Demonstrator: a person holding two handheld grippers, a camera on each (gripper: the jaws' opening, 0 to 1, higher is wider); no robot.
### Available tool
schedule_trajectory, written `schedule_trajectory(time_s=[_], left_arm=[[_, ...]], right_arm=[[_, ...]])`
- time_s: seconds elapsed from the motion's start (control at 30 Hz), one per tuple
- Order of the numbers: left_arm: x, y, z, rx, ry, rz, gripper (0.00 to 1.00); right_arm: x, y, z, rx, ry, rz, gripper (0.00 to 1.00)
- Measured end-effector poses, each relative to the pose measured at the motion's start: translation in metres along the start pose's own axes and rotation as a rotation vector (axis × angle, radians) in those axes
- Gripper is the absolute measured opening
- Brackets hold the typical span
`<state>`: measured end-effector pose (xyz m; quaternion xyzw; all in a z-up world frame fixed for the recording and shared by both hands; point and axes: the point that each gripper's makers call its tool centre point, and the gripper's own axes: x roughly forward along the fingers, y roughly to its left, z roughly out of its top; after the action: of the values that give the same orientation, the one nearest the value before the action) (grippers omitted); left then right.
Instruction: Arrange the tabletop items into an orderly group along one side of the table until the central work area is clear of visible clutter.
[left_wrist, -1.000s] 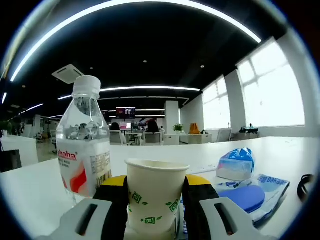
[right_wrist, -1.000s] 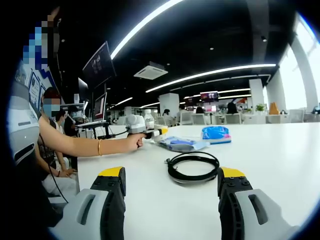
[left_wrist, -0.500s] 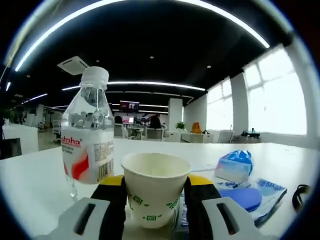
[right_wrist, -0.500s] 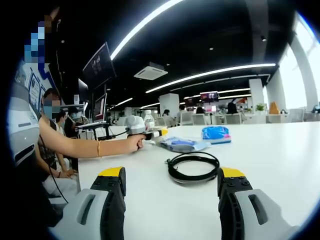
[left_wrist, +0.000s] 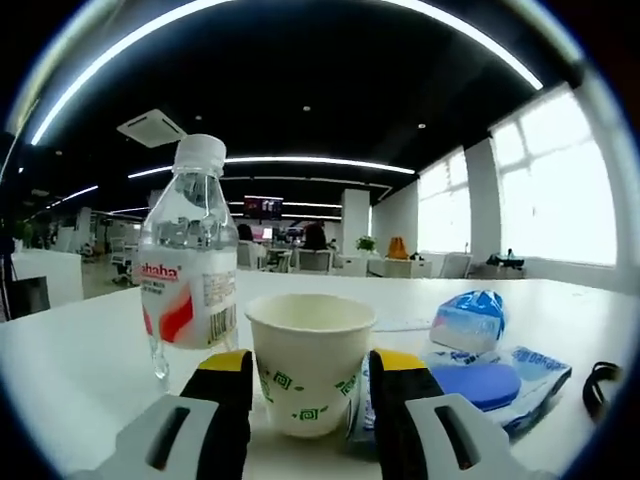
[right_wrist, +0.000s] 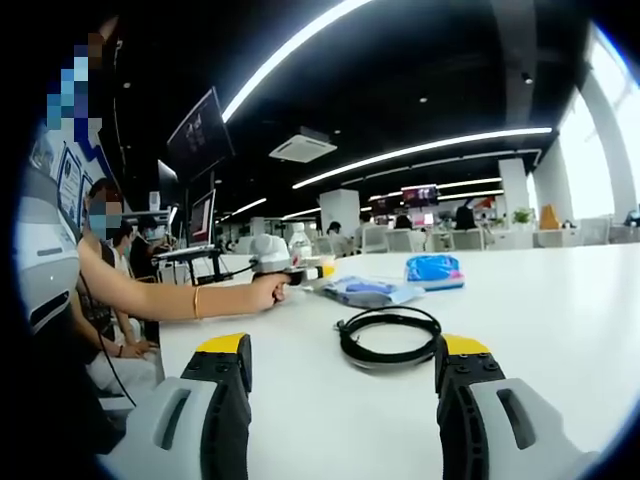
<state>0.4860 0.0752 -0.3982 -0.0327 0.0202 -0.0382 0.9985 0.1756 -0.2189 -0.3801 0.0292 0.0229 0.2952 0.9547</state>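
Left gripper view puts my left gripper (left_wrist: 309, 400) with jaws spread around a paper cup (left_wrist: 310, 372), water bottle (left_wrist: 190, 285) just beside, blue packets (left_wrist: 490, 375) opposite. Right gripper view: my right gripper (right_wrist: 340, 400) gapes empty, coiled black cable (right_wrist: 390, 336) just ahead on open white table (right_wrist: 560, 310).

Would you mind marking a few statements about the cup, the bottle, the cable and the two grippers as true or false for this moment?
1. The paper cup stands upright between the left gripper's jaws. True.
2. The water bottle lies on its side. False: it stands upright beside the cup, cap on.
3. The right gripper is shut on the black cable. False: its jaws are wide apart, and the coiled cable lies on the white table beyond them.
4. A blue packet lies on the table past the cup. True.
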Motion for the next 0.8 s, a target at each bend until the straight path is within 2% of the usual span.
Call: schedule_trajectory(time_s=[0.37,0.47,0.6,0.7,0.8], left_arm=[[-0.012,0.004,0.012,0.013,-0.029,0.004,0.45],[-0.017,0.001,0.010,0.024,-0.025,-0.008,0.45],[-0.025,0.000,0.002,0.004,0.009,-0.027,0.61],[-0.033,-0.003,0.000,-0.003,0.014,-0.043,0.63],[-0.040,-0.003,0.007,0.039,-0.019,-0.053,0.67]], right_arm=[[-0.001,0.007,0.003,-0.007,-0.004,0.017,0.72],[-0.001,0.008,0.004,-0.008,-0.004,0.019,0.72],[-0.001,0.013,0.005,-0.007,-0.007,0.026,0.72],[0.000,0.015,0.006,-0.010,-0.006,0.032,0.72],[0.002,0.017,0.007,-0.012,-0.010,0.038,0.72]])
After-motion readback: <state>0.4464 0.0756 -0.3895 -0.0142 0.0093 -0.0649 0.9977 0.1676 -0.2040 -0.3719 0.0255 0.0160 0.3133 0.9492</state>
